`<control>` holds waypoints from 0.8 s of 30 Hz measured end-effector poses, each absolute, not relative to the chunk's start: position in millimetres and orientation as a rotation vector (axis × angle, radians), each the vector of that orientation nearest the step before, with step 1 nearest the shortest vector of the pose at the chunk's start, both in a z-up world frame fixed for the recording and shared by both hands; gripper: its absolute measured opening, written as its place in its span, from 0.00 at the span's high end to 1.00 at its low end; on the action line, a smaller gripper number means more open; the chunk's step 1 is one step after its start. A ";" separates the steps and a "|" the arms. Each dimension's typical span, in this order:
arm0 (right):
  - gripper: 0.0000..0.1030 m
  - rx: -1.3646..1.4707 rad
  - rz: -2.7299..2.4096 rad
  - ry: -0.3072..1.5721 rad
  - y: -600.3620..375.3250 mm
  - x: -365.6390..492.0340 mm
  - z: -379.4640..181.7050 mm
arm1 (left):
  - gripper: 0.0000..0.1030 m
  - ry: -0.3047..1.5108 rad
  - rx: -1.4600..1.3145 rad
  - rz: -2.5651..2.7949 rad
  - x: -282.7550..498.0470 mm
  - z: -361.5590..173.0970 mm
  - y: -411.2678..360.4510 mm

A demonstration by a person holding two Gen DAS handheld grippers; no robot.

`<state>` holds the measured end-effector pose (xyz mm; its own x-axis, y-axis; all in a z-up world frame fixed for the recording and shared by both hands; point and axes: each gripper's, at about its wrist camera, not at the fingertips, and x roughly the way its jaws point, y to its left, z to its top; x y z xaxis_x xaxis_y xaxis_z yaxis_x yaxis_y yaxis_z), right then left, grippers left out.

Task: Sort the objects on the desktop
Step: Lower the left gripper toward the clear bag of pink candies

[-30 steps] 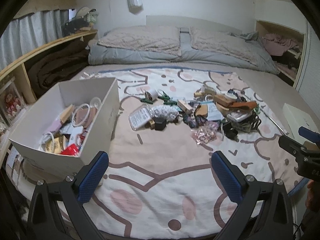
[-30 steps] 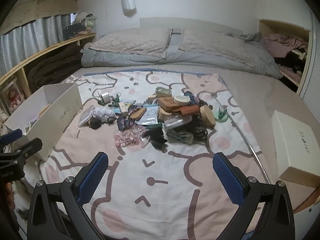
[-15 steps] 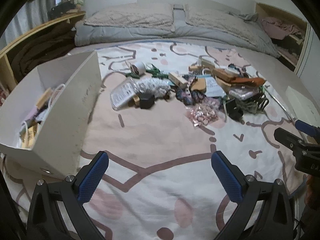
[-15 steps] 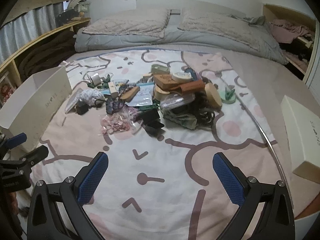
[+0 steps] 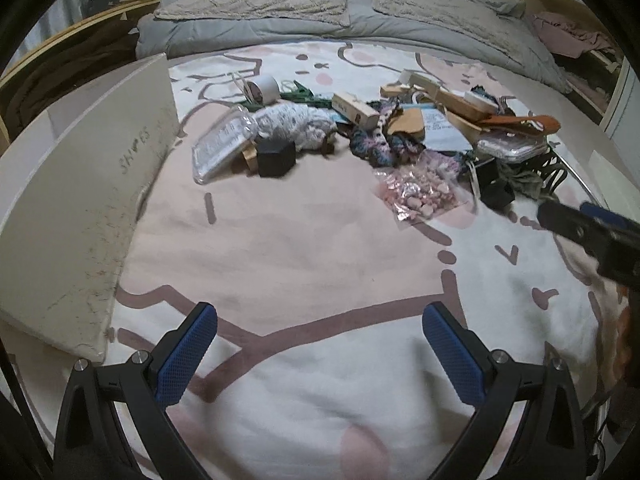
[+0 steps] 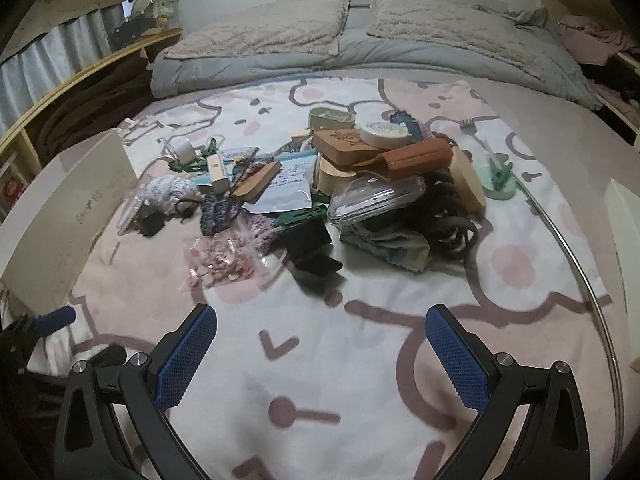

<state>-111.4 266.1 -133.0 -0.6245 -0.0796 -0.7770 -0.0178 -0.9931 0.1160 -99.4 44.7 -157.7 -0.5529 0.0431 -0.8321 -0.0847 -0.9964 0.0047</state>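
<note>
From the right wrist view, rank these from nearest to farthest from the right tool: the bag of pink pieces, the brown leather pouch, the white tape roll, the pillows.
1. Bag of pink pieces: closest, on the blanket ahead-left of the right tool.
2. Brown leather pouch: mid-pile, atop the heap, ahead-right.
3. White tape roll: the pile's far left edge.
4. Pillows: farthest, at the bed's head.

We count one white box (image 5: 80,184) left of the pile, one roll of white tape (image 5: 262,88) at the pile's far left edge, one black cube (image 5: 276,157) at its near left, and one clear bag of pink pieces (image 6: 218,262) at its front. We count two pillows (image 6: 260,36) behind the pile, and one green clip (image 6: 498,174) right of it.
</note>
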 end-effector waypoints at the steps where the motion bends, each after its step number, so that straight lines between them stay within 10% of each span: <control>1: 0.00 1.352 -2.793 -0.169 265.9 -116.4 -135.5 | 0.00 0.068 -1.455 2.699 -100.5 -160.6 45.4; 7: 0.02 1.364 -2.799 -0.122 266.5 -140.2 -145.8 | 0.00 0.054 -1.523 2.662 -105.3 -179.0 47.1; 9: 0.22 1.390 -2.789 -0.117 267.1 -148.5 -150.7 | 0.00 0.047 -1.518 2.664 -104.9 -180.2 46.6; 24: 0.65 1.415 -2.695 -0.066 261.5 -167.8 -173.0 | 0.00 -0.023 -1.538 2.631 -109.1 -184.9 43.4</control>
<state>-167.8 261.5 -173.0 -0.5645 -0.1059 -0.8186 0.0657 -0.9944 0.0833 -109.1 43.4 -184.9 -0.4875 0.0886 -0.8686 -0.0735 -0.9955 -0.0602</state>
